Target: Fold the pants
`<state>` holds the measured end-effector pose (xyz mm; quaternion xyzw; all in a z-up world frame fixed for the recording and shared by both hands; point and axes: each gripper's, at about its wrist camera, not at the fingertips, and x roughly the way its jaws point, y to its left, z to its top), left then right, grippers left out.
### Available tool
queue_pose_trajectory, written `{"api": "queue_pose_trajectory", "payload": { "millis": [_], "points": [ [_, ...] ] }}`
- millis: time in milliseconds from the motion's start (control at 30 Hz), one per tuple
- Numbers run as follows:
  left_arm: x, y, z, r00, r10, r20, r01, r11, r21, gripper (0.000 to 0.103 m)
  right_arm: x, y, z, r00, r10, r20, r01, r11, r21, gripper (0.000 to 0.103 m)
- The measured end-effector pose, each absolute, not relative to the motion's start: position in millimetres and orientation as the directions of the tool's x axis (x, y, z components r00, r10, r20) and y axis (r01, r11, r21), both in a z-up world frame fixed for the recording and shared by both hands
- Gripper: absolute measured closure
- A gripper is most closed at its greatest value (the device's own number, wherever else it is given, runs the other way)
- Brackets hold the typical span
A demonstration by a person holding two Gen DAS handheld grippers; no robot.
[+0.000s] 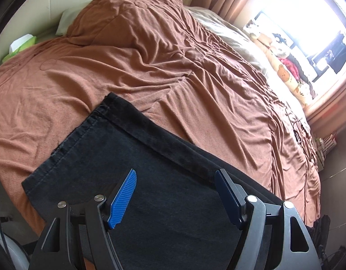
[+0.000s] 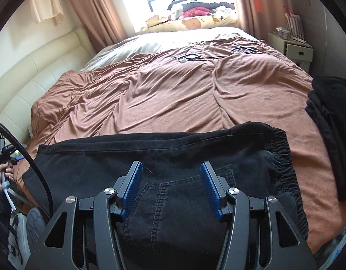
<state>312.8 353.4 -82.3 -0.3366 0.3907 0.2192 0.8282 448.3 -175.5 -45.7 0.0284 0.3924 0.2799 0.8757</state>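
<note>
Item one: the pants (image 2: 173, 155), black denim, laid flat along the near edge of the bed (image 2: 195, 103). We see them folded lengthwise, leg on leg. The gathered elastic waistband (image 2: 283, 157) lies toward the right in the right wrist view; the stitched hem (image 1: 83, 126) lies at the far end in the left wrist view. A back pocket with double stitching shows below the right gripper.

Item two: our left gripper (image 1: 175, 177), jaws standing wide apart above the leg end of the pants, blue ribbed pads clear of the cloth, nothing held.

Item three: our right gripper (image 2: 171, 171), jaws parted about halfway above the seat of the pants, pads not pressing on the fabric, nothing held.

Item four: the brown bedspread (image 1: 150, 67), heavily wrinkled, covering most of the bed and carrying the pants.

Item five: a second heap of dark clothing (image 2: 330, 117), on the bed's right side, well apart from the pants.

Item six: a pillow with a bear print (image 2: 195, 23), at the window end.

Item seven: black cables (image 2: 191, 56) on the far part of the bedspread.

Item eight: a cream padded headboard (image 2: 38, 67), along the left side in the right wrist view.

Item nine: a green tissue box (image 1: 22, 45), beside the bedspread's far corner in the left wrist view.
</note>
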Motion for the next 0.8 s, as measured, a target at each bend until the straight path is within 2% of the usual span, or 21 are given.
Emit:
{"api": "queue_pose_trajectory", "payload": {
  "millis": [467, 733, 800],
  "points": [
    [397.1, 320.1, -108.0, 0.509, 0.065, -0.859, -0.634, 0.703, -0.322, 0.029, 526.6, -60.5, -60.4, 0.400, 0.526, -0.750, -0.677, 0.721, 0.145, 0.051],
    [425.7, 316.3, -135.7, 0.433, 0.048, -0.900, -0.677, 0.677, -0.290, 0.034, 552.6, 3.9, -83.1, 0.318, 0.514, -0.797, -0.776, 0.624, 0.093, 0.051],
    [431.3, 318.2, -141.5, 0.410, 0.055, -0.911, -0.693, 0.667, -0.272, 0.038, 556.0, 20.1, -89.2, 0.304, 0.504, -0.809, -0.796, 0.600, 0.075, 0.051]
  ]
}}
